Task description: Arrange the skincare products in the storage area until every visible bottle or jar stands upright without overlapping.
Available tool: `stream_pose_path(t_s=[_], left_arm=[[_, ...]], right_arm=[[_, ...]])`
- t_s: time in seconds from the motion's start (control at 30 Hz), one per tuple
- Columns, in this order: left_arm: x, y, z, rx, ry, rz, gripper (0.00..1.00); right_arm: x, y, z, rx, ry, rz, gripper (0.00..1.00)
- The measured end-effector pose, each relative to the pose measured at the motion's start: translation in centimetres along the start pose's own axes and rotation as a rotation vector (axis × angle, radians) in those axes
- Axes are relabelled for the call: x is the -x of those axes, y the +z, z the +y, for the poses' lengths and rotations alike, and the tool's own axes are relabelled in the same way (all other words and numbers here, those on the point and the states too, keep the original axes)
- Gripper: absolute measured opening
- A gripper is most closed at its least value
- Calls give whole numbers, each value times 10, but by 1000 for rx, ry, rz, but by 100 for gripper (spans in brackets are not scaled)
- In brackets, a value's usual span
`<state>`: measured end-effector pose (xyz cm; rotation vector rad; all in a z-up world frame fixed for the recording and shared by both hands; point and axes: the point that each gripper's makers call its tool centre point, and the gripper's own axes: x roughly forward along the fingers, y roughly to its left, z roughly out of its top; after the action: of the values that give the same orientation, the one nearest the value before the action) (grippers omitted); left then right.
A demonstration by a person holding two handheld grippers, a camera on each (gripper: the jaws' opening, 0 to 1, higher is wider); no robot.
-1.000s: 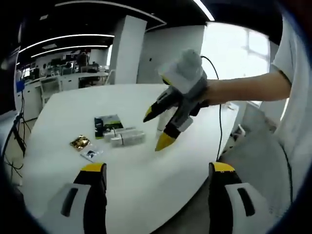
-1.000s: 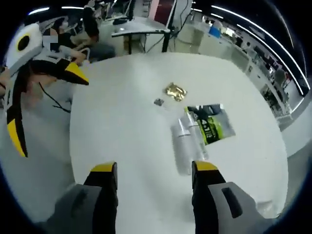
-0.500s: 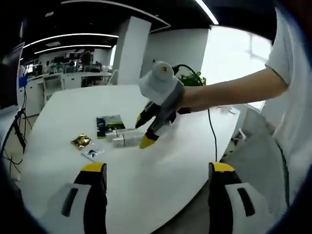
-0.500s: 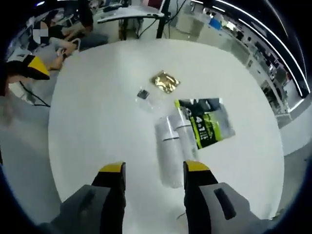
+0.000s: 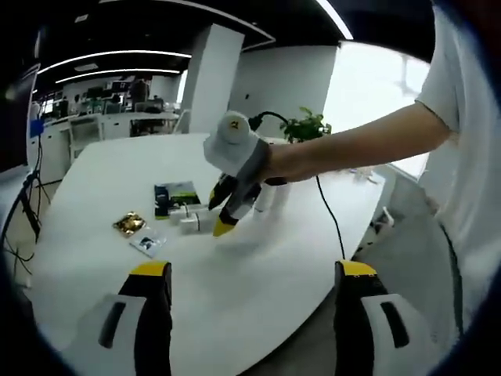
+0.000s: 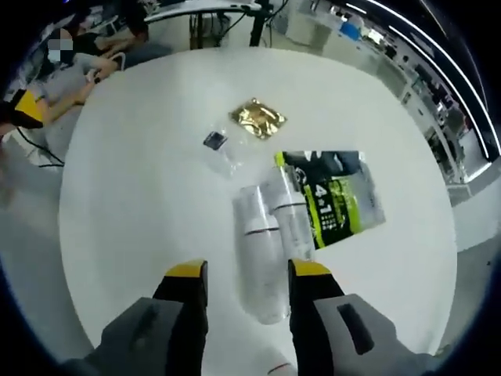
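Right gripper view, near field: we see the right hand-held gripper (image 6: 237, 280) with jaws parted and empty, poised over the near end of the nearer bottle (image 6: 257, 252), which lies flat on the white worktop (image 6: 141, 204); the bottle's long axis runs straight away from the jaws, so they straddle its width; a second bottle (image 6: 291, 210) lies touching it on the right, parallel. Just beyond, we note a green sachet (image 6: 338, 196) partly under that second bottle, then a small clear sachet (image 6: 216, 142) and a gold packet (image 6: 257, 120) toward the far edge. Left gripper view: the left hand-held gripper (image 5: 250, 274) hangs open and empty at the worktop's near edge, well apart from the bottles; we judge the right the nearer.
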<state>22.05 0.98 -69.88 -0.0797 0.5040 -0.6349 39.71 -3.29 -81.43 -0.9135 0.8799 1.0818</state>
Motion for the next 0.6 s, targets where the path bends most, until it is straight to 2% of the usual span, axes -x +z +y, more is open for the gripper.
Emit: stream_pose_path(t_s=[0.33,0.5,0.6], left_arm=[[-1,-2,1,2,-2,11,78],[-2,-2,1,8,-1,11,77],[-2,-2,1,9,1,10,77]], right_arm=[[-10,1,-5,40,31,10,33],[-18,-2,-3,115,51,33,27],[-21,4,-4,103,65,12,23]])
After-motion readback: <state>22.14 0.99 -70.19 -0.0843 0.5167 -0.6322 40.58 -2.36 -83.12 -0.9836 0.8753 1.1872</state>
